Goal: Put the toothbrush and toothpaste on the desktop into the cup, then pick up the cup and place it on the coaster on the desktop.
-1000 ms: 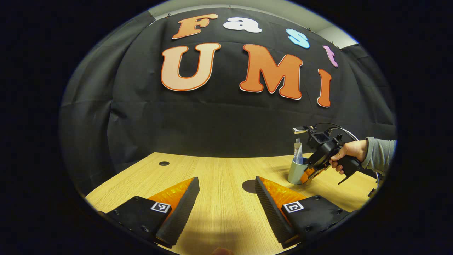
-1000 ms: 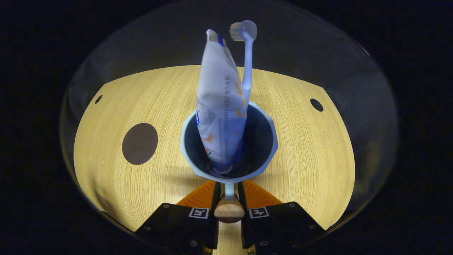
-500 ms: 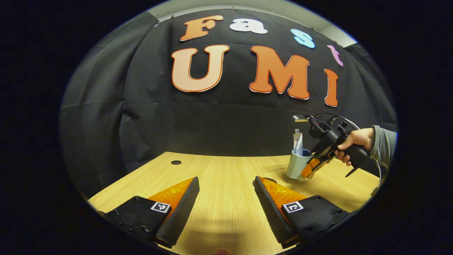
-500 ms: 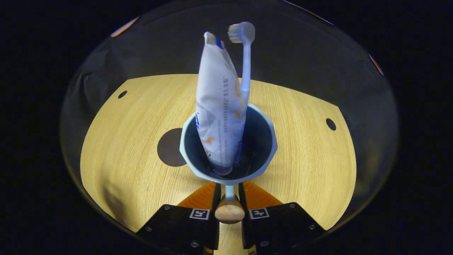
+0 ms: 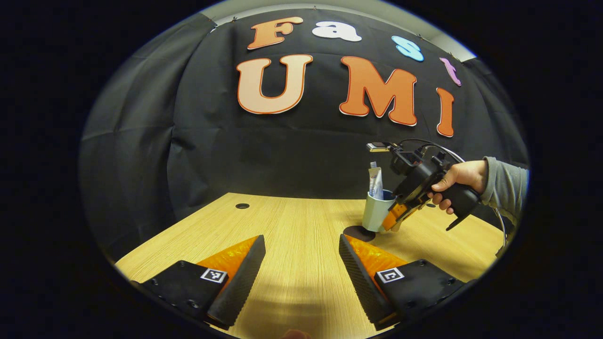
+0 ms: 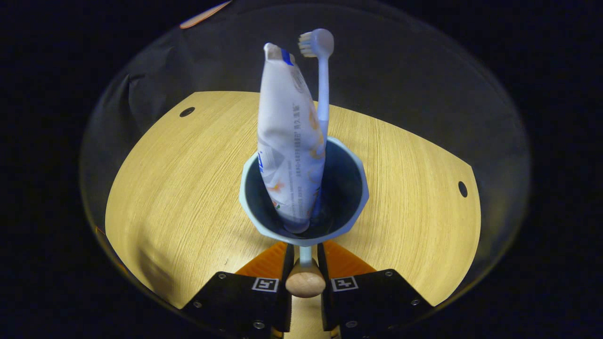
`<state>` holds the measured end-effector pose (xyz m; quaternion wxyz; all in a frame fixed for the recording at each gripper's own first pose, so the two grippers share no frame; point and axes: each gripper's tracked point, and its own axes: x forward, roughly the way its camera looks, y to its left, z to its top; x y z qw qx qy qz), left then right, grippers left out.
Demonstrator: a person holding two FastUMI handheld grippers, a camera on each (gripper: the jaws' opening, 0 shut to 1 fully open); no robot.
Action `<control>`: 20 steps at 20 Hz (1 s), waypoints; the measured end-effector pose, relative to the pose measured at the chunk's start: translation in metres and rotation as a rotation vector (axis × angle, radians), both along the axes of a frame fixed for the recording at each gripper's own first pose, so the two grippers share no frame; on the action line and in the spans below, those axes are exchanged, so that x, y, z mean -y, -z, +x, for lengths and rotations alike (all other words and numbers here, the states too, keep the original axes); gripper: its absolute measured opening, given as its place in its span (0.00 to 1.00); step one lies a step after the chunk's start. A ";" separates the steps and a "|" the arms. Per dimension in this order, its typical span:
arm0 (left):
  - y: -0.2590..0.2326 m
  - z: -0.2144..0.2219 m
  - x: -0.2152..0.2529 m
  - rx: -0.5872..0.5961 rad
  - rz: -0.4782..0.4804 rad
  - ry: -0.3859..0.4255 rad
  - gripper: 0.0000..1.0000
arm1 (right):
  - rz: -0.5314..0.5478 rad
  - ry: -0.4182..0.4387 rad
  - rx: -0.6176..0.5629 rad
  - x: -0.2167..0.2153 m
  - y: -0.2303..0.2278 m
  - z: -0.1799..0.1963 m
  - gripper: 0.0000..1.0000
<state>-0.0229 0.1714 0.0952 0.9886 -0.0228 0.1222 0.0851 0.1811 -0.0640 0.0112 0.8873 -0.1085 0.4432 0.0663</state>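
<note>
Over coaster, cup in right gripper

The left gripper hangs low over the pale wood-grain tabletop, its black ribbed fingers spread wide apart — nothing between them. Farther off, the other black-and-orange gripper, held by a hand in a grey sleeve, grips the pale blue faceted cup with a white toothpaste tube — just over the dark round coaster.

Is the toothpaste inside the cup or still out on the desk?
Inside. The toothpaste stands in the cup, cap end down, beside the toothbrush.
</note>
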 end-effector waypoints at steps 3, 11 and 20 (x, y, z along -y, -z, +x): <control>0.004 -0.001 0.001 -0.008 -0.004 -0.004 0.99 | -0.021 -0.035 -0.009 -0.002 0.001 0.001 0.26; 0.016 -0.016 -0.003 -0.022 -0.004 -0.003 1.00 | -0.016 -0.043 -0.039 -0.003 0.002 -0.003 0.26; 0.006 -0.022 0.008 -0.015 0.017 0.009 0.99 | 0.031 -0.095 0.126 -0.010 -0.041 -0.013 0.44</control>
